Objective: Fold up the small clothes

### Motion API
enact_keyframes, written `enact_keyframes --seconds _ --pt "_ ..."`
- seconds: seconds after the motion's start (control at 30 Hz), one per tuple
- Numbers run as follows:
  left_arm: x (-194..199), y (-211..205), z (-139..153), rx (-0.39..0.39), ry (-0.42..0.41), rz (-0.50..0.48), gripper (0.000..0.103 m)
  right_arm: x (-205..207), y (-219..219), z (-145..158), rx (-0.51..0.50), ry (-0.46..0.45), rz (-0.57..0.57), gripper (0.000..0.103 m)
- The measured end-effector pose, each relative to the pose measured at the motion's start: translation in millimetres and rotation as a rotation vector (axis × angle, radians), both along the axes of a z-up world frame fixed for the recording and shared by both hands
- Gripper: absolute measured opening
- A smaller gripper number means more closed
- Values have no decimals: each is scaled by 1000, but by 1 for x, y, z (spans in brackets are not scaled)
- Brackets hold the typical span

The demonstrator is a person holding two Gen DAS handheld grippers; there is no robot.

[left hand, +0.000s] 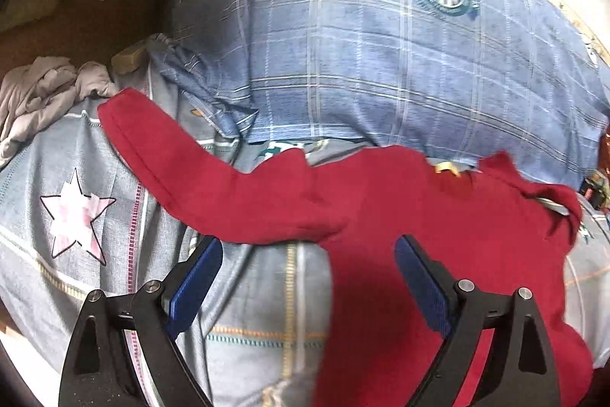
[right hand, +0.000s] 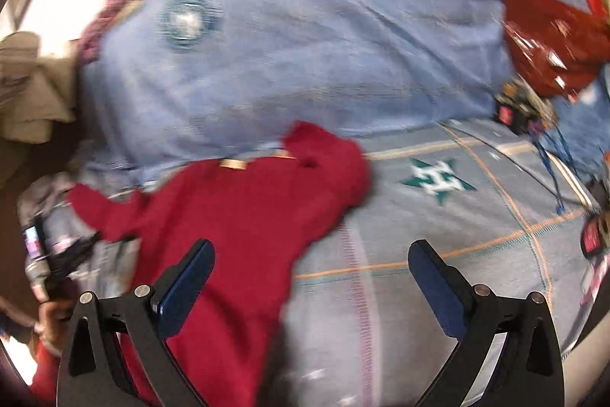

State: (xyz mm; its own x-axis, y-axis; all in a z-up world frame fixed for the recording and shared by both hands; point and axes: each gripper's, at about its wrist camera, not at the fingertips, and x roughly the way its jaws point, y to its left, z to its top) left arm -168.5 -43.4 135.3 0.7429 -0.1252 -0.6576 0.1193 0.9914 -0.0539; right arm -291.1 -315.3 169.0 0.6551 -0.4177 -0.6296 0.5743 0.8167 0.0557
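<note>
Red top (left hand: 419,216) lies spread on the pale blue bedsheet (left hand: 76,147), one sleeve stretched out to the L, just below a blue plaid pillow (left hand: 343,56). L gripper (left hand: 309,277) fingers spread wide, holding nothing, over the top's edge. R gripper (right hand: 310,283) also spread, empty, beside it. R view blurred.

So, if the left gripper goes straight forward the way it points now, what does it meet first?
Probably the red garment. The left gripper is open, and the garment's lower edge crosses just ahead of its fingertips, over the grey patterned bedsheet. Depth is unclear, so it may touch the sheet at the same moment.
</note>
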Motion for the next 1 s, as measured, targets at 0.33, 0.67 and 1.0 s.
enact_keyframes --seconds 0.33,0.67,1.0 --pt "-5 -5 25 20 -8 -9 93 50 84 31 -24 -48 237 103" --pt "50 -16 7 31 22 27 93 149 75 -64 2 -2 211 103" --pt "97 -4 -28 15 52 79 92 210 78 -118 -24 76 226 101"
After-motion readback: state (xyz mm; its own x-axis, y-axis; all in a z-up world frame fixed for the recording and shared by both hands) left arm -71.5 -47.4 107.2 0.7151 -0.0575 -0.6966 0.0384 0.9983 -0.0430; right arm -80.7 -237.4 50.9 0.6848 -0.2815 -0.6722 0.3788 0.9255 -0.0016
